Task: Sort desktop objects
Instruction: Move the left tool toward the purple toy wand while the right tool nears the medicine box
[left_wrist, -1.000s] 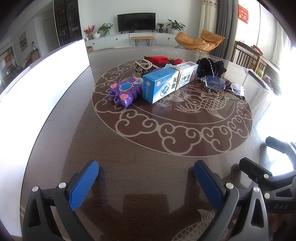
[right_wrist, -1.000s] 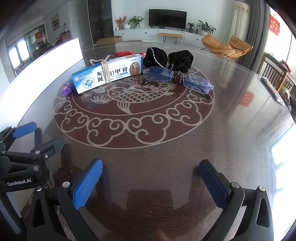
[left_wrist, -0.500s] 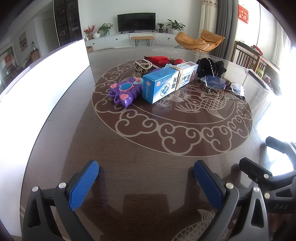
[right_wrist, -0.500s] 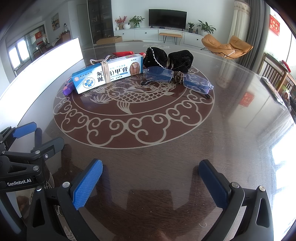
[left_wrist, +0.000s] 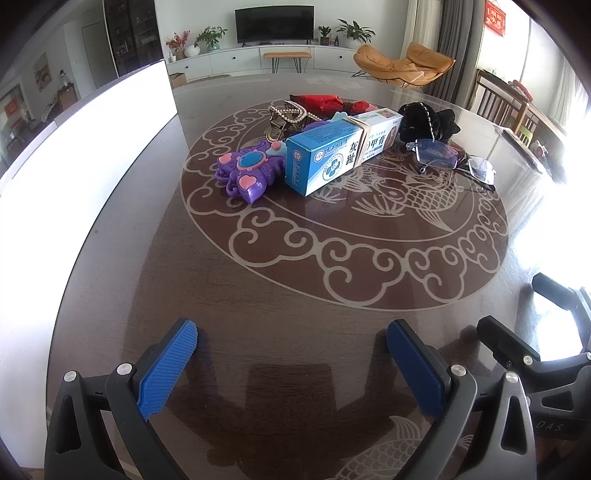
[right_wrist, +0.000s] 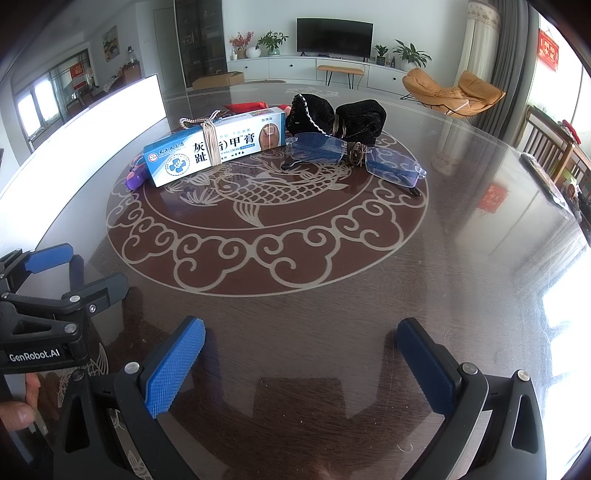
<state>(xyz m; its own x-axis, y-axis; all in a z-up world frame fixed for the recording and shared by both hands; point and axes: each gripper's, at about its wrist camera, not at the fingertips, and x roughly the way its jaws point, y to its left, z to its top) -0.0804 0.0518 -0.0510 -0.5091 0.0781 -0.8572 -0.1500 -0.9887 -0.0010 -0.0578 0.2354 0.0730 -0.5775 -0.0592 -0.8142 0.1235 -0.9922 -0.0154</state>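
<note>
Nothing looks sorted yet: every item sits in one loose cluster at the far side of the counter (left_wrist: 295, 280), a glossy dark wood top under glass, inlaid with a pale fish and curling cloud scrolls. Both tools hang low over the near edge, well apart from the pile. The left claw (left_wrist: 291, 354) is spread wide with nothing between its ribbed blue pads, and the right claw (right_wrist: 301, 354) is equally wide and empty (a fingertip shows at the bottom left edge of the right view, on the other tool's handle). The whole job seems to lie ahead. In the cluster, a long blue-and-white cardboard box (left_wrist: 340, 153) with a rubber band around its middle lies at a diagonal; a purple plastic toy (left_wrist: 249, 173) with pink hearts lies just beside its near end. Behind the box are a string of pearly beads (left_wrist: 291, 114) and something red (left_wrist: 317, 101), partly hidden. To the right lies a soft black fabric piece (right_wrist: 340, 116), gathered like a bow, and in front of it rimless glasses (right_wrist: 354, 155) with blue-tinted lenses, thin and likely fiddly to pinch.
</note>
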